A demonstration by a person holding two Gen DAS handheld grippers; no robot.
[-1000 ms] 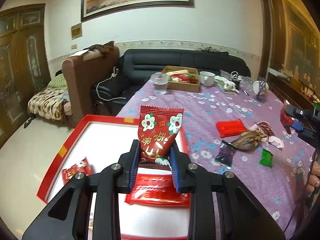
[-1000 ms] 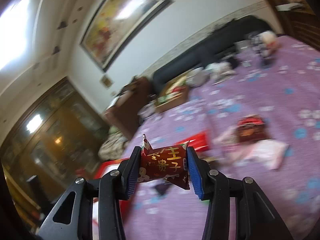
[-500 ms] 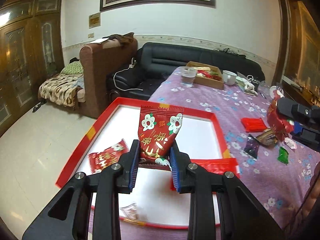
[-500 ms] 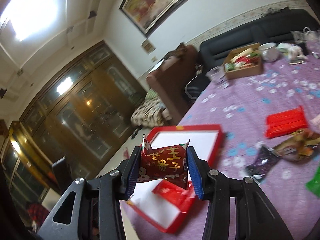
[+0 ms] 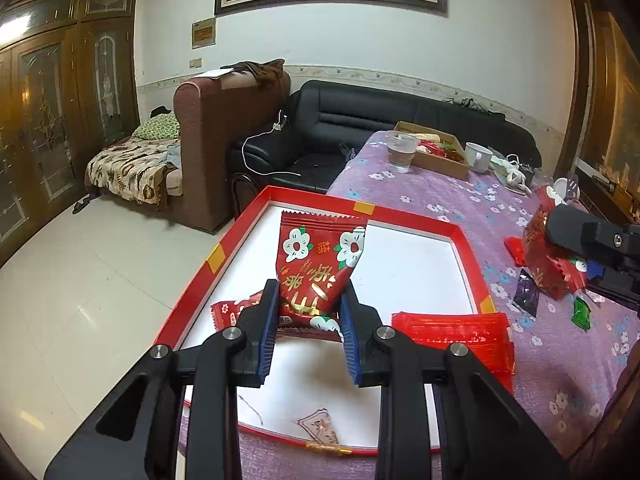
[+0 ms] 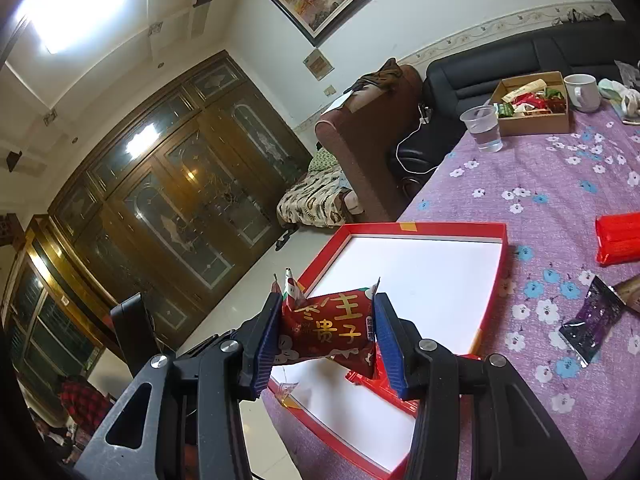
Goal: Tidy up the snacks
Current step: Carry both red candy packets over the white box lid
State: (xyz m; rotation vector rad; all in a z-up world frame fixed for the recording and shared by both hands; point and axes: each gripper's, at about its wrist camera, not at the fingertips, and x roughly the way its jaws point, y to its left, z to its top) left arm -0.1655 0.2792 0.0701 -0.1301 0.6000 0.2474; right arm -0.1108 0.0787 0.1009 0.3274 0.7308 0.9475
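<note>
My left gripper (image 5: 308,320) is shut on a red snack packet with white flowers (image 5: 320,260), held upright over the white floor of the red-rimmed tray (image 5: 224,248). Another red packet (image 5: 232,310) lies in the tray beside the left finger, and a flat red pack (image 5: 452,336) lies at its near right corner. My right gripper (image 6: 326,332) is shut on a red packet with gold characters (image 6: 328,330), above the tray's near left corner (image 6: 440,227). In the left wrist view, that packet (image 5: 544,256) hangs at the right edge.
Loose snacks lie on the purple flowered cloth right of the tray: a red pack (image 6: 618,238), a purple packet (image 6: 592,320), a green one (image 5: 580,312). At the far end stand a plastic cup (image 6: 482,128), a cardboard box of snacks (image 6: 532,120) and a mug (image 6: 582,92). The tray's left side overhangs the floor.
Both grippers have carried their packets leftward to the tray. The right wrist view swung from the open cloth to the tray's corner. The left one now sits further over the tray.
</note>
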